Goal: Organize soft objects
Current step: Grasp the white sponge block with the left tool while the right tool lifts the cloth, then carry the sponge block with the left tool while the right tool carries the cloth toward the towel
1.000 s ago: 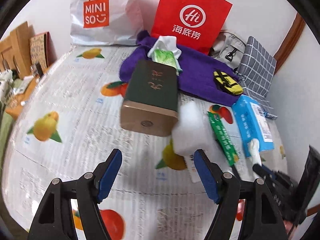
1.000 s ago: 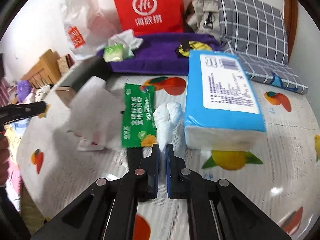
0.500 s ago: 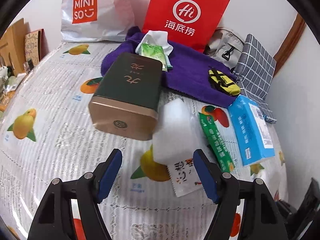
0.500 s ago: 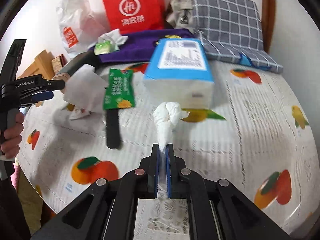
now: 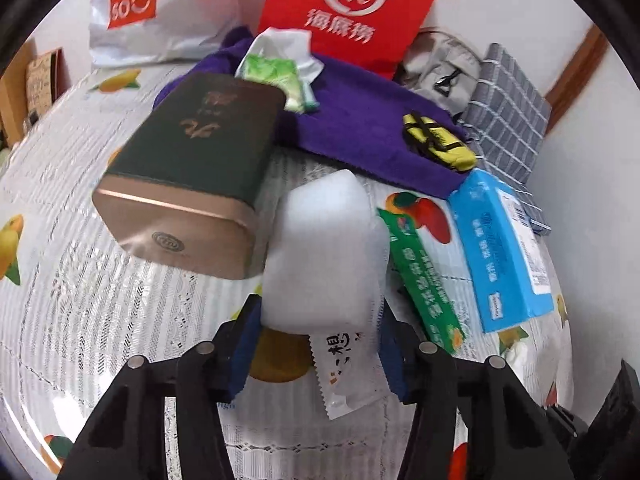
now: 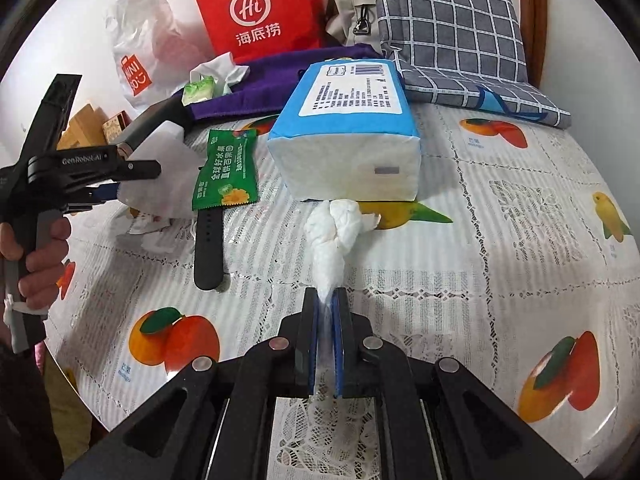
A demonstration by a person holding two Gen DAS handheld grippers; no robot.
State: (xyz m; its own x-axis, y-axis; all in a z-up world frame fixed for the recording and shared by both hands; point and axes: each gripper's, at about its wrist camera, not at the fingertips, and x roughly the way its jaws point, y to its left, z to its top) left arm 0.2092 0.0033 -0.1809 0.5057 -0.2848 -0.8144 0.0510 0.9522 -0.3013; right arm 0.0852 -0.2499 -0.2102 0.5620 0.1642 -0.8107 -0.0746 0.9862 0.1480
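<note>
My left gripper (image 5: pixel 316 320) has its blue-padded fingers on either side of a white foam block (image 5: pixel 326 256), which lies on a white sachet (image 5: pixel 344 364). The jaws look closed against the block's near end. My right gripper (image 6: pixel 328 300) is shut on a twisted white tissue wad (image 6: pixel 332 236), held just above the tablecloth in front of a blue tissue pack (image 6: pixel 352 132). In the right wrist view the left gripper (image 6: pixel 132 176) shows at the left with the foam block (image 6: pixel 160 176) between its fingers.
A dark green tin (image 5: pixel 192 172) lies left of the foam. A green snack packet (image 5: pixel 424 276), black watch strap (image 6: pixel 208 248), purple towel (image 5: pixel 360 128), yellow pouch (image 5: pixel 436 140), green tissue packet (image 5: pixel 280 76), red bag (image 5: pixel 352 12), Miniso bag (image 5: pixel 144 8) and checked cushion (image 6: pixel 448 36) surround them.
My left gripper moved forward and its fingers came in around the foam block. My right gripper pulled back toward the table's near side with the tissue wad still held.
</note>
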